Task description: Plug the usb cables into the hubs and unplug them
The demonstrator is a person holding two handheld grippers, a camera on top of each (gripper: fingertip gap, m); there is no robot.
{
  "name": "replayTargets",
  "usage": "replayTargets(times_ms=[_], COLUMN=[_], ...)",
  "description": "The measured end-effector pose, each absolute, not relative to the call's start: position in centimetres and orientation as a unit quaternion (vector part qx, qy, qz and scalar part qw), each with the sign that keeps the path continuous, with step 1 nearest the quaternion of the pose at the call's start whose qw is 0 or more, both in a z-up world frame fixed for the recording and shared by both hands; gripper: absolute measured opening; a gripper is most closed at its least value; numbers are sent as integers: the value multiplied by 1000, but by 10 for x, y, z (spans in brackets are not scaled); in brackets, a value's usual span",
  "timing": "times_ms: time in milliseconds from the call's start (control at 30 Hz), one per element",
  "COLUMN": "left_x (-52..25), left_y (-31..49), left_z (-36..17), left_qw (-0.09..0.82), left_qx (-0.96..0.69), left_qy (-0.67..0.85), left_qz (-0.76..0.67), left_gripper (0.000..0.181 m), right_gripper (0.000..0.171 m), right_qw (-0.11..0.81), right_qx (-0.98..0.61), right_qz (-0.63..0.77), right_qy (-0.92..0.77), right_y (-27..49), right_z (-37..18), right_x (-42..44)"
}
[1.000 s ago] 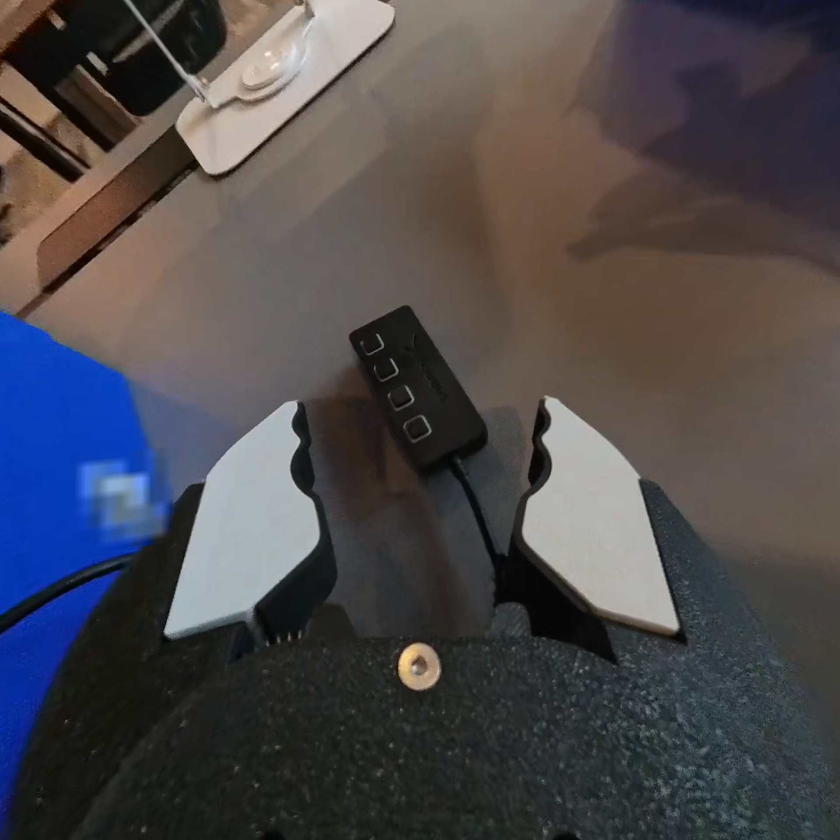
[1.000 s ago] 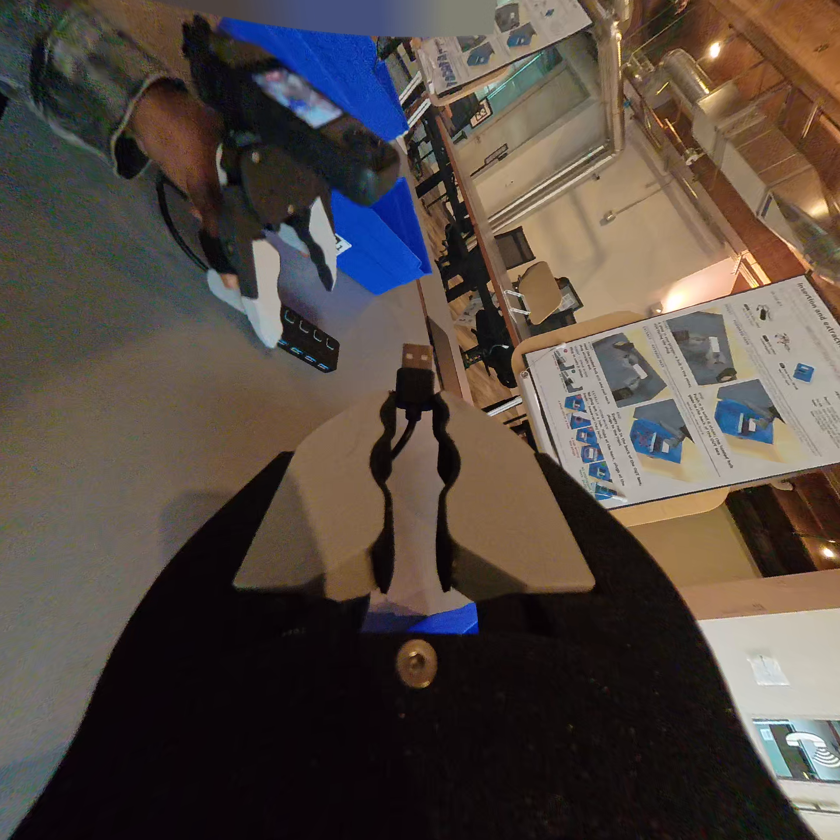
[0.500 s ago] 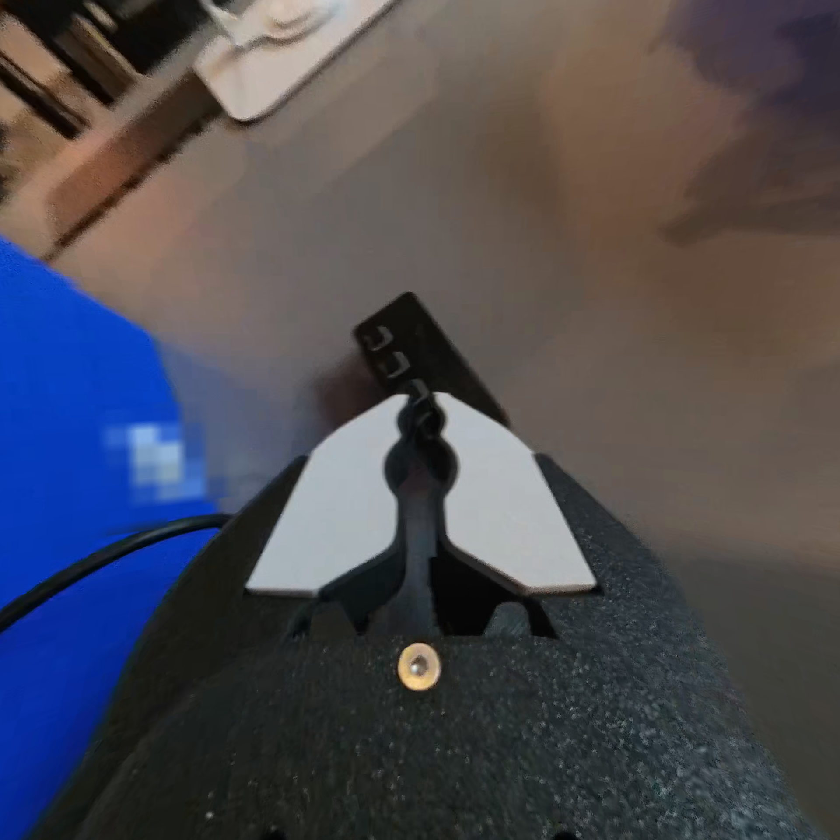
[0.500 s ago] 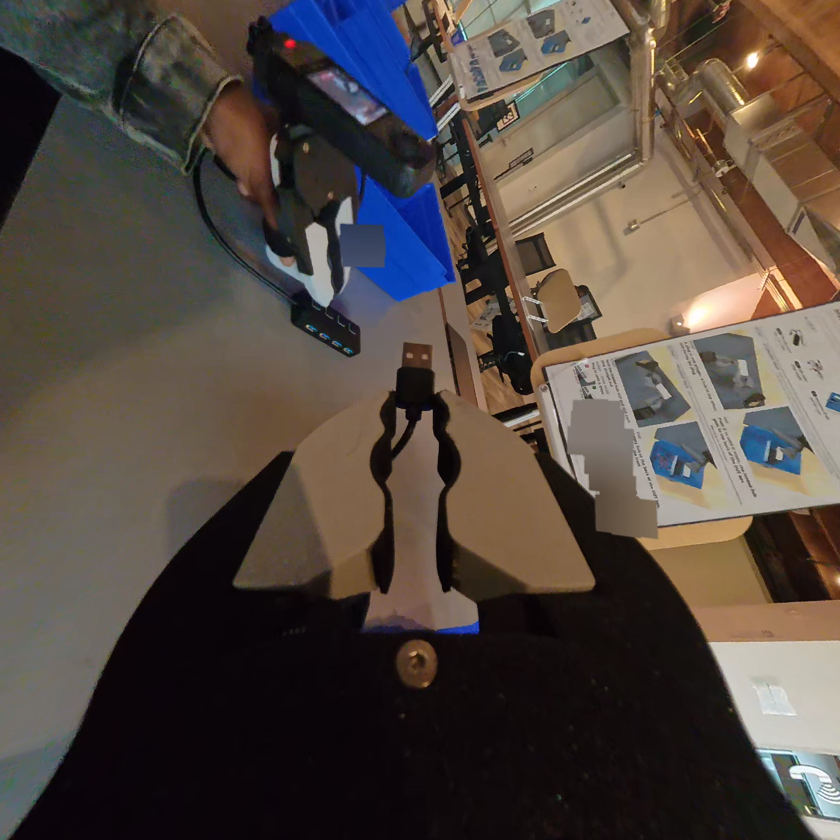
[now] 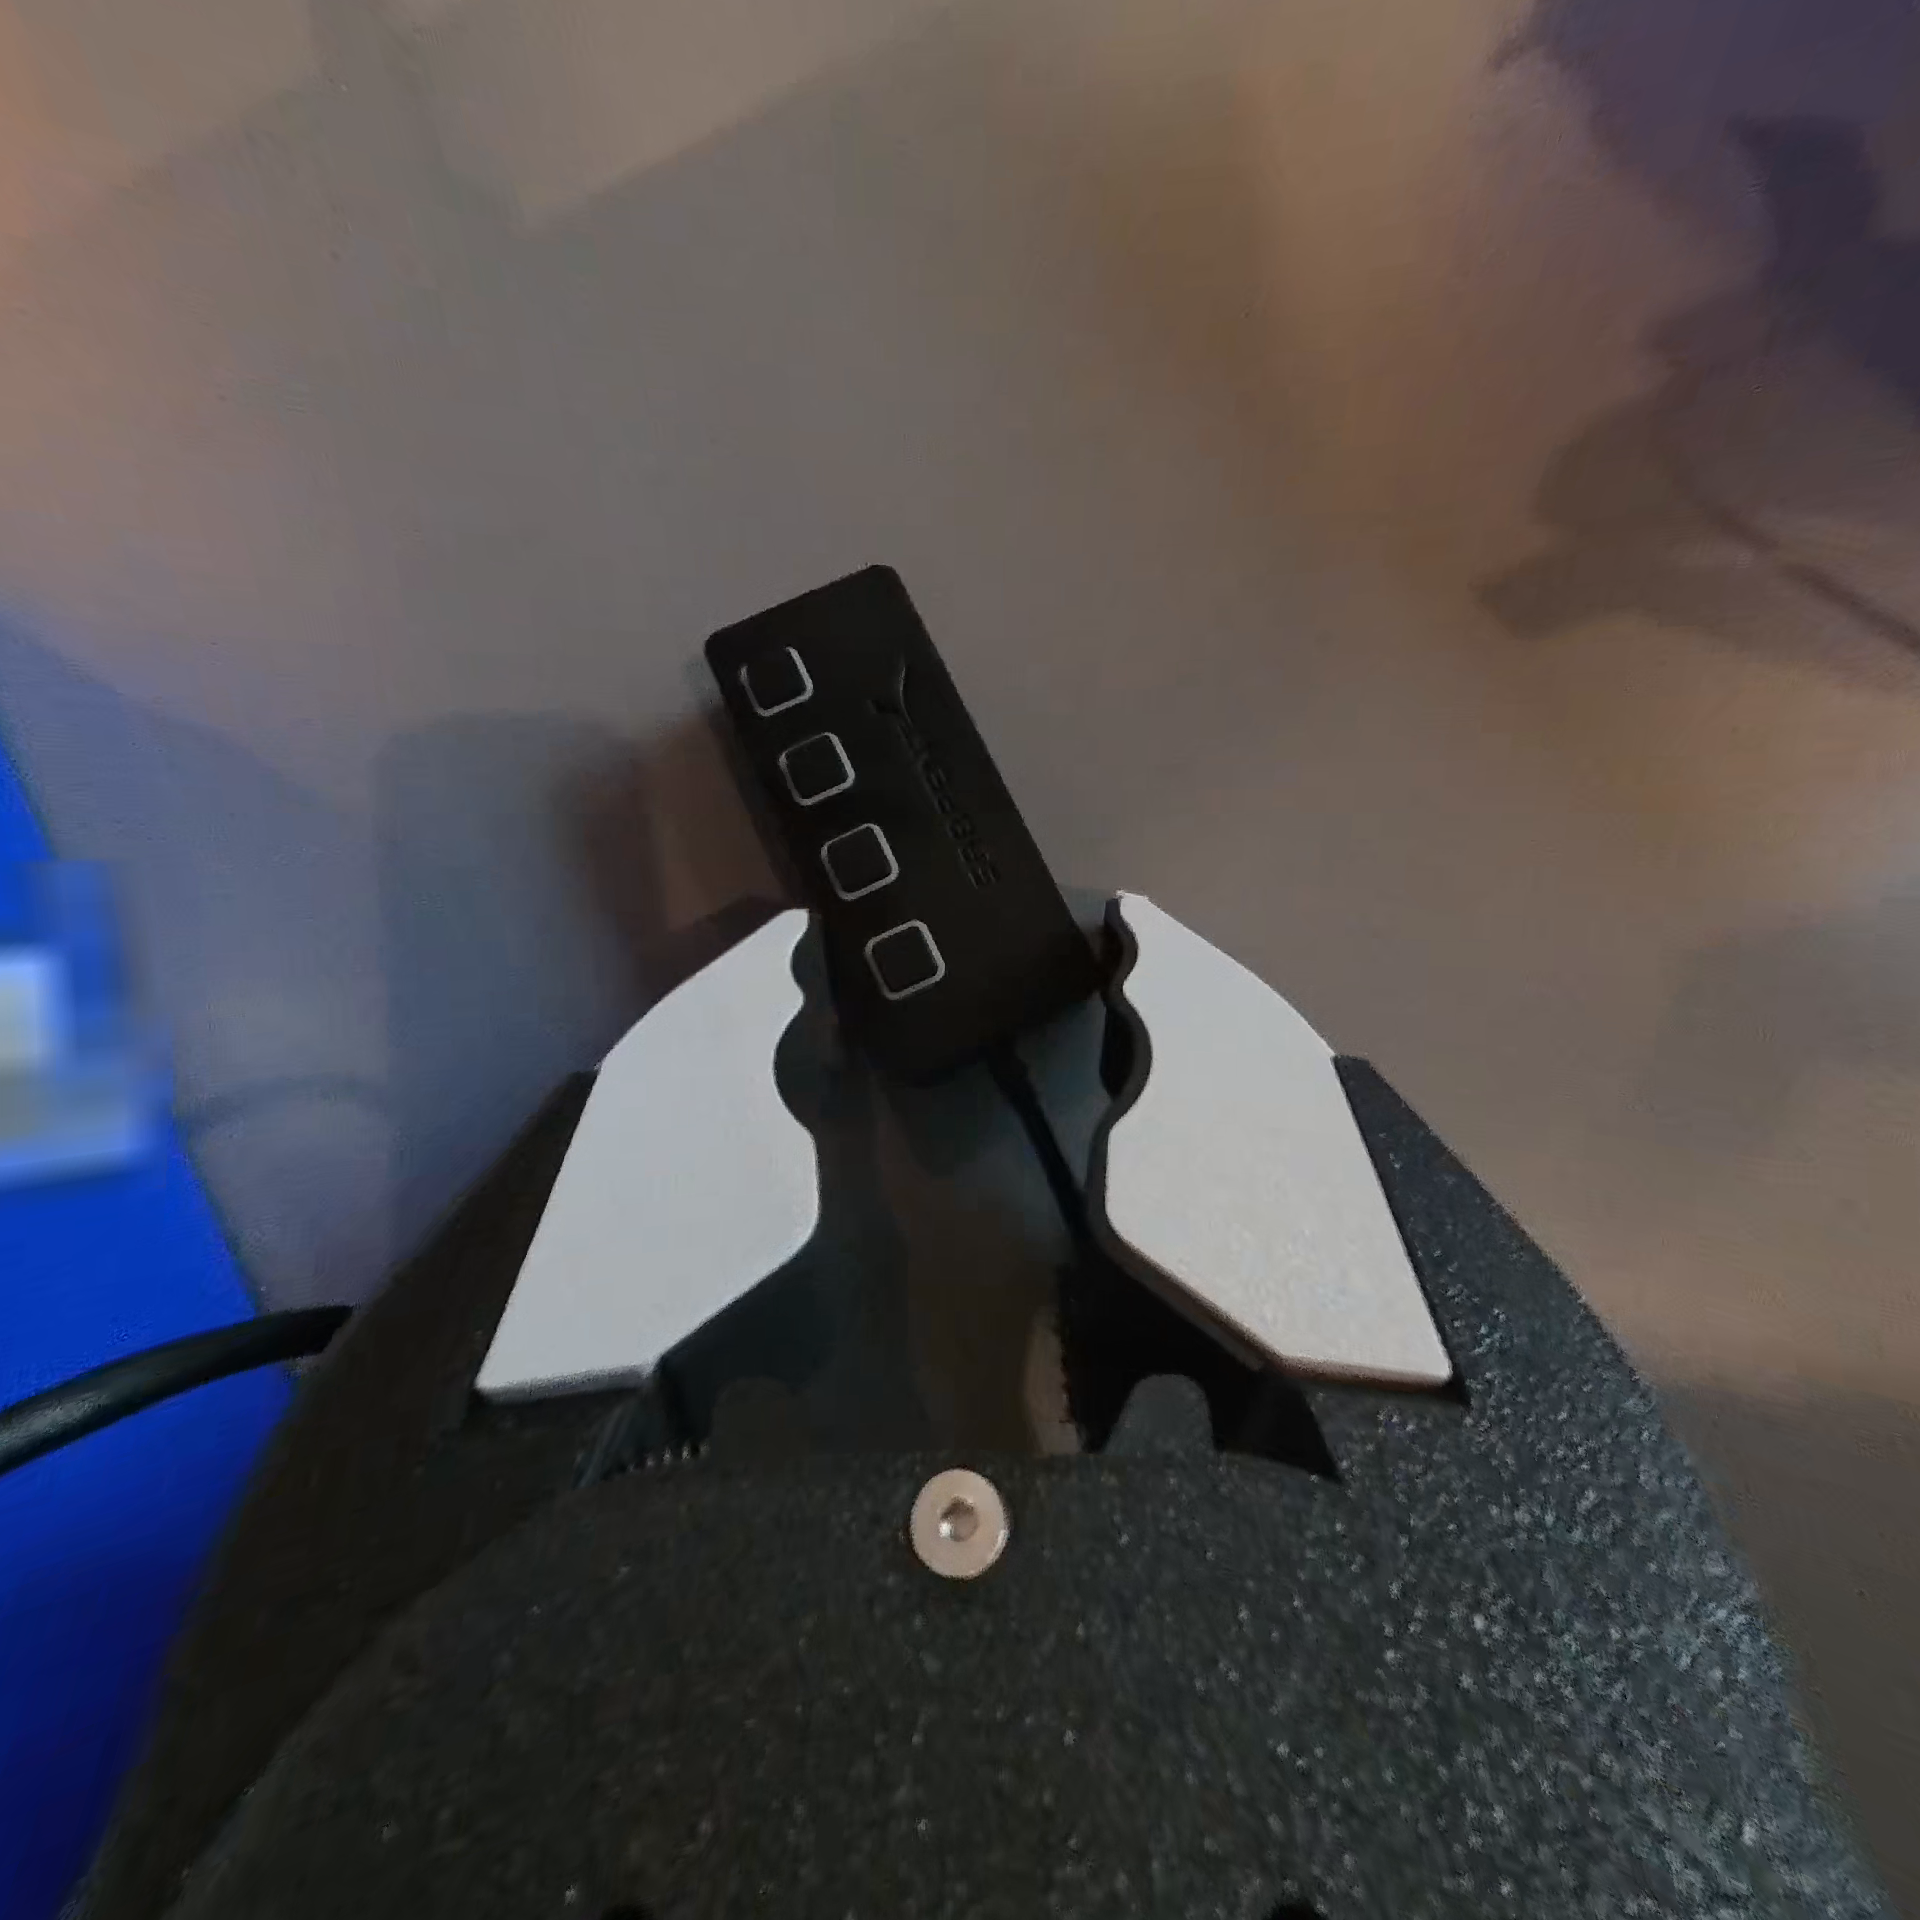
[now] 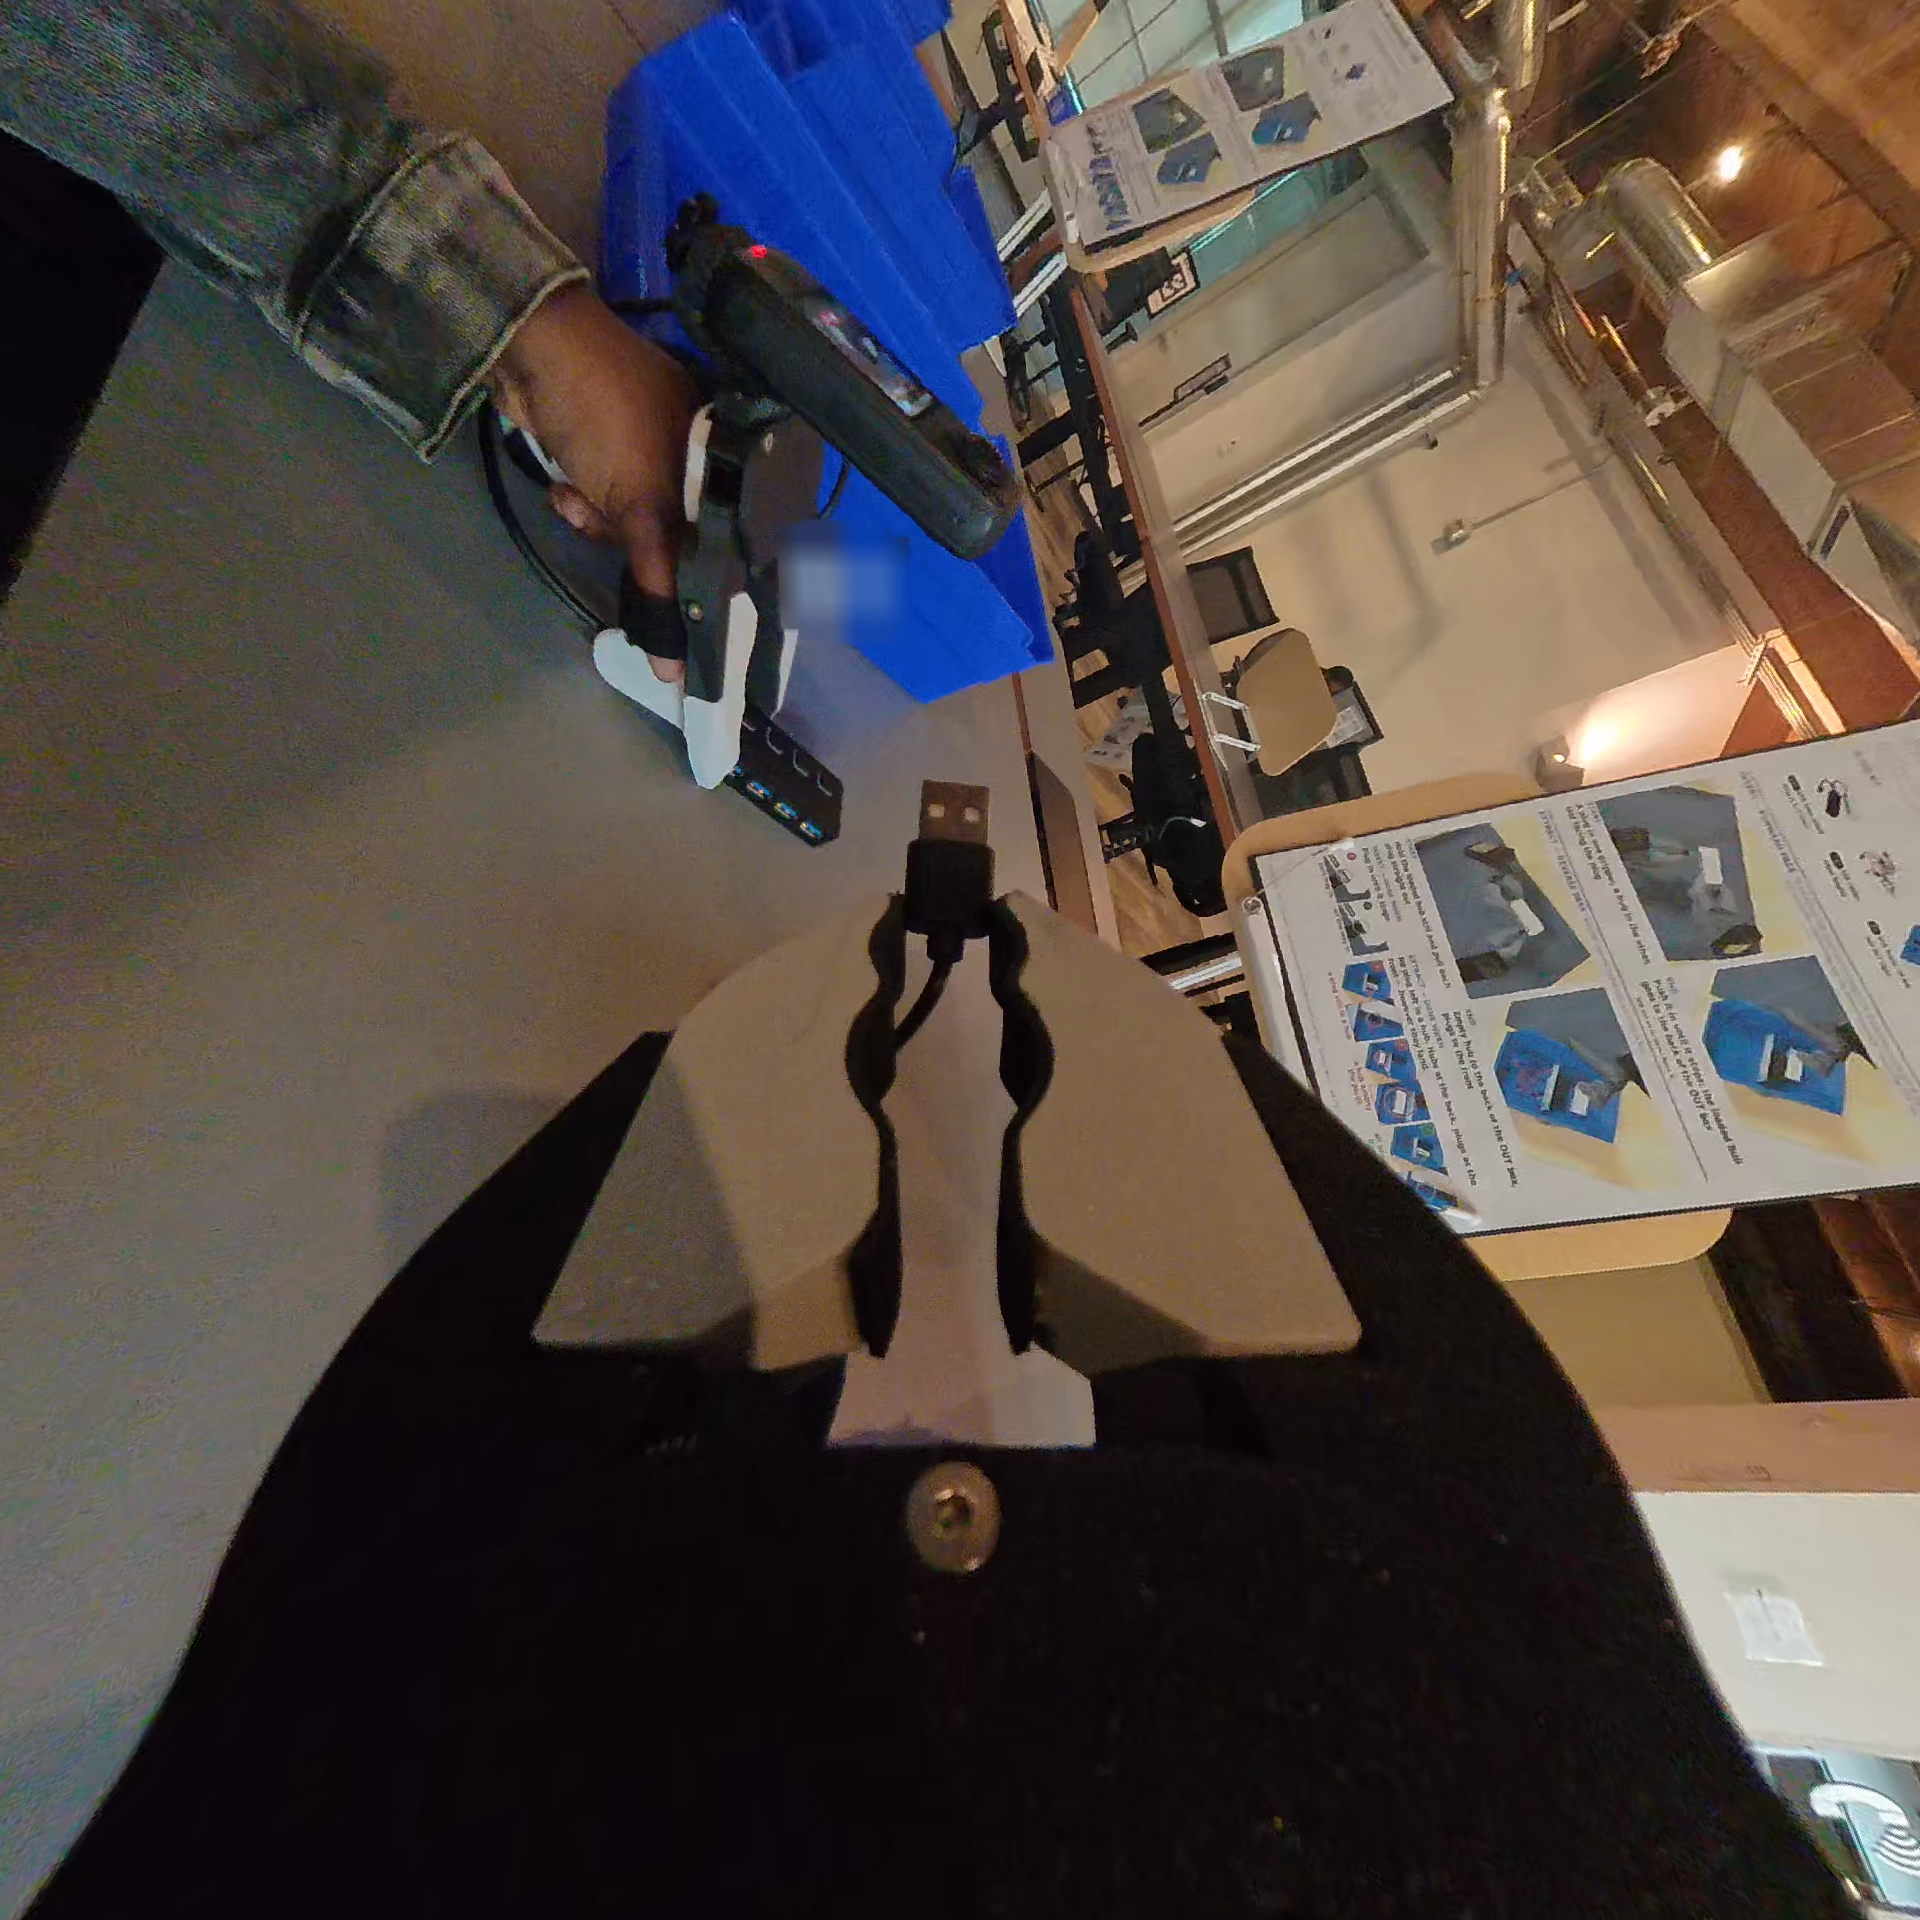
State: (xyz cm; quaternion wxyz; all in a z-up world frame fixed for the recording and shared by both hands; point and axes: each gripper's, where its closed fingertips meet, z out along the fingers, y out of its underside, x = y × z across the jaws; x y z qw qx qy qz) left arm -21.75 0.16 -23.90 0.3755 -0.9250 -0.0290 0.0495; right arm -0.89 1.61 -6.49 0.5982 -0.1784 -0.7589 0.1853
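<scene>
Since half a second ago the left gripper (image 5: 961,935) has spread from a nearly shut pinch to a middling gap, and the black USB hub (image 5: 894,821) that was half hidden behind its tips now shows its whole top. In the left wrist view the hub's near end sits between the two white fingertips (image 5: 1226,1039), its far end reaching out over the grey table (image 5: 1039,364); the right tip looks to touch the hub's edge, the left tip stands just beside it, so the jaws flank the hub without a visible squeeze. Four square outlined buttons run in a row along the hub's top. Its thin black cord (image 5: 1023,1122) leaves the near end and runs back between the fingers. A blue bin (image 5: 94,1143) fills the left edge, with a thicker black cable (image 5: 156,1371) crossing in front of it. In the right wrist view the right gripper (image 6: 945,914) is closed narrowly on the black body of a USB plug (image 6: 951,831), whose metal end points forward past the tips, in the air above the table (image 6: 260,935); its thin cable hangs back in the gap between the fingers. Farther off, a person's hand (image 6: 603,436) in a grey sleeve holds the left gripper (image 6: 743,717) down at the hub (image 6: 790,800), which lies on the table near the blue bin (image 6: 810,187), its lit blue ports facing the viewer. The plug is well apart from the hub. A board of pictured instruction sheets (image 6: 1621,987) stands to the right.
</scene>
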Motion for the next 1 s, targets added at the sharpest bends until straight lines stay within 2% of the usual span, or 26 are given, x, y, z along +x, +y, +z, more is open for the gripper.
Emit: replayTargets(times_ms=[100,200,300,400,667,867,1000], left_x=[-203,-177,-160,-149,-122,-128,-117], left_y=[3,1,-7,-10,-10,-4,-6], left_z=[-229,-186,-144,-128,-113,-168,-158], left_qw=[425,510,567,602,633,541,561], left_qx=[-905,-851,-808,-780,-753,-835,-818], left_qy=[-13,-6,14,34,66,93,104], left_qz=[-17,-121,-158,-168,-169,-43,-77], left_gripper=[49,48,48,47,47,47,47], right_gripper=[14,14,14,14,14,14,14], right_qw=[591,571,538,528,513,478,417], right_qx=[-176,-197,-243,-296,-388,-427,-456], right_qz=[205,248,276,286,343,320,447], right_qy=[-760,-757,-759,-743,-685,-698,-647], right_y=[8,-1,-5,-1,4,19,13], right_z=[-67,-74,-95,-109,-103,-120,-122], right_x=[-11,-23,-44,-62,-73,-70,-76])
